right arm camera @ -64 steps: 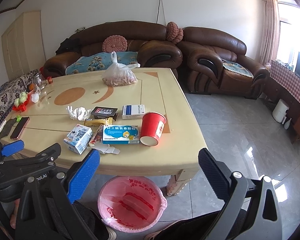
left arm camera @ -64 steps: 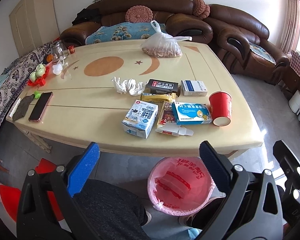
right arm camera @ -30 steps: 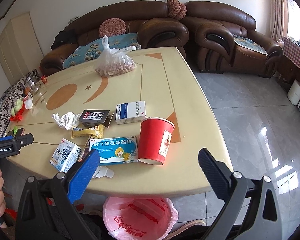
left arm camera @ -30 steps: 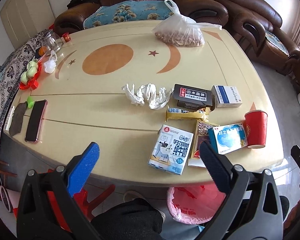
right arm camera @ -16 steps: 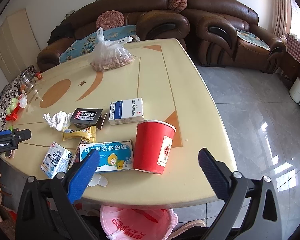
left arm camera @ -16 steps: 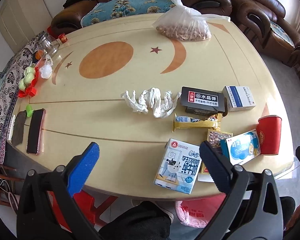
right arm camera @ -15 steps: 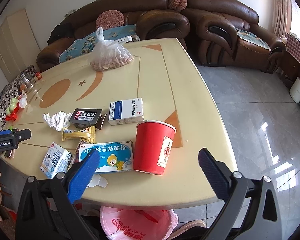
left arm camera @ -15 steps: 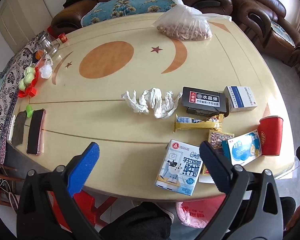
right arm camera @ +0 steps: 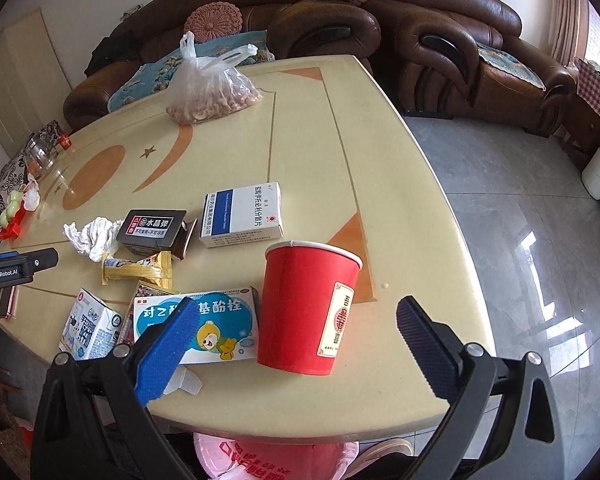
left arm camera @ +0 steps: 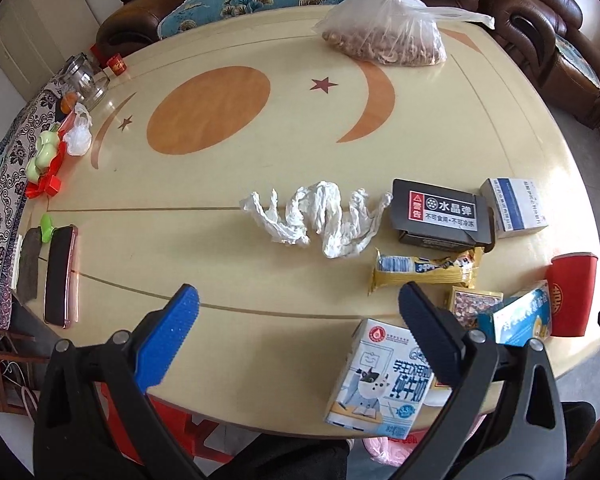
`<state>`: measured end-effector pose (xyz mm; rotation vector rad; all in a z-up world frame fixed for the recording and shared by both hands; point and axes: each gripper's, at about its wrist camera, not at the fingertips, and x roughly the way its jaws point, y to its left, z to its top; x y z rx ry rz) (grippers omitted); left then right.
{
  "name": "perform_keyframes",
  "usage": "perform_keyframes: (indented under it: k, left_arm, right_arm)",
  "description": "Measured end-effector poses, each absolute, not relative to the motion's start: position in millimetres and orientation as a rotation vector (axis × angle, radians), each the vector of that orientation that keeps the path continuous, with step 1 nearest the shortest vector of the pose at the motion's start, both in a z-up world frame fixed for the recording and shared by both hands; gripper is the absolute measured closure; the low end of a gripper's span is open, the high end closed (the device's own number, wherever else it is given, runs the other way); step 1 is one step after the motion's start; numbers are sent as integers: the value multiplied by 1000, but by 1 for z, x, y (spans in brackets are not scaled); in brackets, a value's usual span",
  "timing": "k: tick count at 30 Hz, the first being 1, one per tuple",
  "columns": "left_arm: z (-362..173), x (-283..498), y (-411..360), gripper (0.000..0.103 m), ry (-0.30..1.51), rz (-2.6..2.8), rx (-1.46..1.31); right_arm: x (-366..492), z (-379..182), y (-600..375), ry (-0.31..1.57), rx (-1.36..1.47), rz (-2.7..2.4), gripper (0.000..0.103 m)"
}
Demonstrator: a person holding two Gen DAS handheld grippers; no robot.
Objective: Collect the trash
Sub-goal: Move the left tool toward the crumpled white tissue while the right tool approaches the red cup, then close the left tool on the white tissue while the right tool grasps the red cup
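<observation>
Trash lies on the cream table [left arm camera: 220,184]: crumpled white tissue [left arm camera: 320,220], a black box [left arm camera: 440,216], a yellow wrapper [left arm camera: 424,270], a milk carton [left arm camera: 380,384], a blue-and-white box [right arm camera: 216,326], a white medicine box [right arm camera: 242,214] and an upside-down red paper cup [right arm camera: 308,308]. My left gripper [left arm camera: 296,332] is open above the table's near edge, short of the tissue. My right gripper [right arm camera: 296,334] is open, with the red cup between its fingers but not touched. A pink-lined bin [right arm camera: 268,460] sits under the table edge.
A bag of nuts [left arm camera: 384,36] lies at the far side. A phone [left arm camera: 60,276], a glass jar [left arm camera: 86,80] and small toys [left arm camera: 44,156] sit at the left edge. Brown sofas [right arm camera: 460,56] stand behind. Tiled floor [right arm camera: 540,240] lies to the right.
Both grippers have moved forward and lower over the table. The tissue looms larger in the left view and the red cup now stands between the right fingers.
</observation>
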<state>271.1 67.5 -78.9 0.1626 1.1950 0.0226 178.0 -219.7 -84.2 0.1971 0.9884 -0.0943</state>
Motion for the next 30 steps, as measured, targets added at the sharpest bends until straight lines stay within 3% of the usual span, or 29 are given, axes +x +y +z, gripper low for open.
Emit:
perform_keyframes:
  k: [30]
  left_arm:
    - [-167,365,78,6,1419,-206,36]
  right_arm:
    - [227,-147,-239,1103,307,-47,6]
